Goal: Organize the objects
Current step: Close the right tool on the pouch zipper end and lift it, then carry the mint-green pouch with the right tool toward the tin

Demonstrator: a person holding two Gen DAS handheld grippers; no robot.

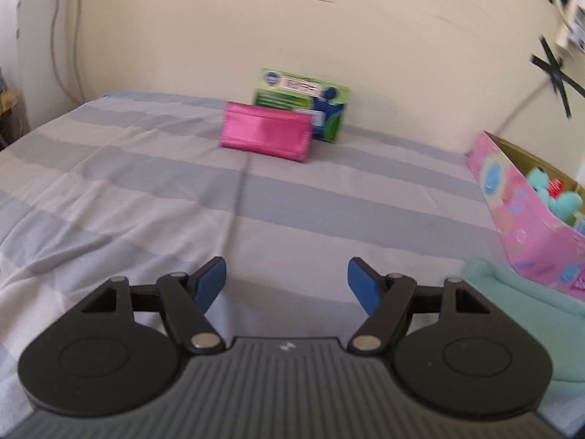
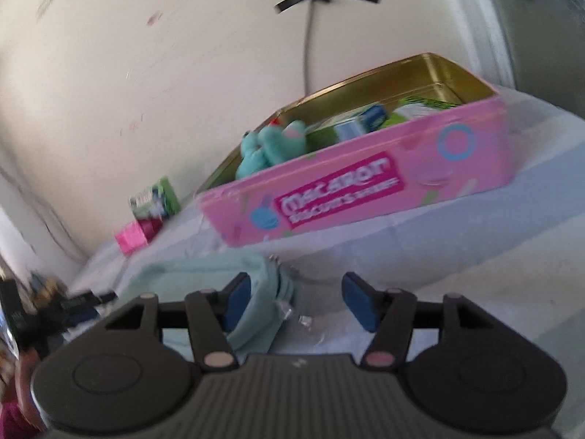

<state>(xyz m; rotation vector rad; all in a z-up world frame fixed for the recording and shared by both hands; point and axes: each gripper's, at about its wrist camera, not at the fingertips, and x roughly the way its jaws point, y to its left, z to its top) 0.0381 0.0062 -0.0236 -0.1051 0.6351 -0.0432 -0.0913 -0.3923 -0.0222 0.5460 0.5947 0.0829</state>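
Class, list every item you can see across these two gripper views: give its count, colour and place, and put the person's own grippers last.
Bedsheet: one, grey and white stripes, covering the bed.
Pouch: one, bright pink, far end of the bed near the wall.
Green box: one, green with blue print, upright behind the pouch against the wall.
Tin: one, pink outside, gold inside, open, on the bed by the wall.
Plush toy: one, teal, inside the tin.
Small cartons: several, green and blue, inside the tin; exact count unclear.
Cloth: one, pale teal, on the sheet in front of the tin.
Left gripper: one, black with blue pads, open, empty.
Right gripper: one, black with blue pads, open over the cloth's edge.
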